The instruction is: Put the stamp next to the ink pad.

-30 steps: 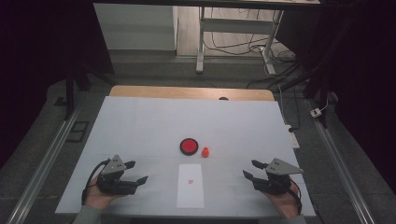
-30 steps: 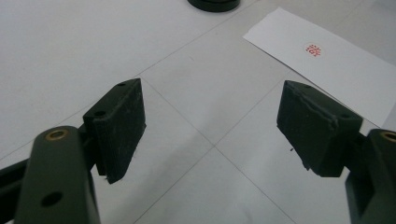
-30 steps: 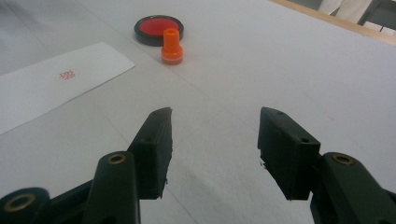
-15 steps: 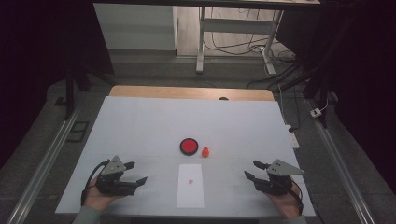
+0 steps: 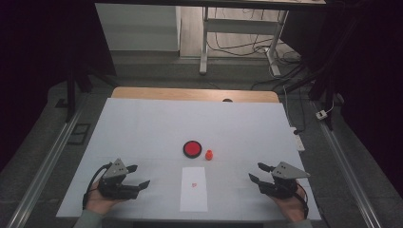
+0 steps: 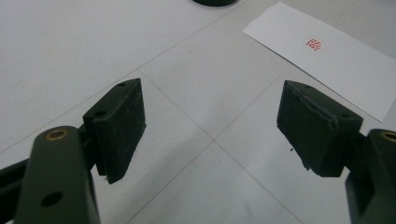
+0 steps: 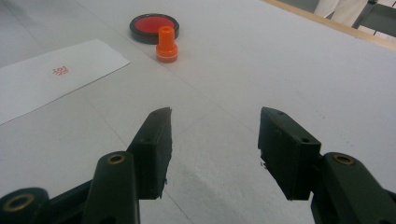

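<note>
Stamp (image 7: 166, 43), a small orange unit, stands upright on the white table (image 5: 142, 123) just beside the round red ink pad (image 5: 192, 148), touching or nearly touching its rim on the right. Directly in front of both lies the white paper slip (image 5: 194, 194), which already bears one red imprint (image 6: 315, 44) near its middle; this layout keeps pad, stamp and paper within short reach of either hand. Left gripper (image 5: 135, 176) and right gripper (image 5: 259, 173) rest low at the near corners, well apart from the stamp, jaws spread and empty, each pointing inward toward the slip. Judged from this, the hands sit at a rest position. A wooden strip edges the table's far side; beyond it the room is dark, with desk legs and cables on the floor.
</note>
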The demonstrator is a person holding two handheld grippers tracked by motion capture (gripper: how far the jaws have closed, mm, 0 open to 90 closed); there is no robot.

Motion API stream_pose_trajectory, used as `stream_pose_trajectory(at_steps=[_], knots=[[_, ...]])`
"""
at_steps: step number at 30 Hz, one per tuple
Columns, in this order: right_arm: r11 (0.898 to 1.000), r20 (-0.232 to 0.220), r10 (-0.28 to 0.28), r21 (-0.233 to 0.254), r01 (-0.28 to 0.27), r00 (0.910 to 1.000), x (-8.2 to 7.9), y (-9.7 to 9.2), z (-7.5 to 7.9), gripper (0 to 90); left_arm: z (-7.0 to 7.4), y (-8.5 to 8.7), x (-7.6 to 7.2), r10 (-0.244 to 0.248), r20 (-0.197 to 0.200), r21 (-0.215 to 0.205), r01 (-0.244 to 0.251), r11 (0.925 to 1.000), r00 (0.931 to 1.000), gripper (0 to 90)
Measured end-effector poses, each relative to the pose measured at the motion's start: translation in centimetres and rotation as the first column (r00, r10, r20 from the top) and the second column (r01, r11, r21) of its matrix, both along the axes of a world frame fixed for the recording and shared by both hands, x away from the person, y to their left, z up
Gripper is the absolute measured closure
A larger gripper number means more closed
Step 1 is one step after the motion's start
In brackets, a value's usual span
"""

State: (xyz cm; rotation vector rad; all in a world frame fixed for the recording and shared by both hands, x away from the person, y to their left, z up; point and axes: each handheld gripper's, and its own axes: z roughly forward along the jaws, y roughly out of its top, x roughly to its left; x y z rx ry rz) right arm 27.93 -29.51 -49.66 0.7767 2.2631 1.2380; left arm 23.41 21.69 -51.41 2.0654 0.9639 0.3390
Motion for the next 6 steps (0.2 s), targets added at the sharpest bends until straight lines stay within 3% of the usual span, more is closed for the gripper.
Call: stream_pose_trajectory(at_steps=[6], knots=[[1.000,0.000,0.000,0.001,0.000,1.0000,0.00,0.00,0.02,44.7,-0.01,0.00,0.01,0.001,-0.001,0.001,-0.001,1.0000,1.0000,23.9]])
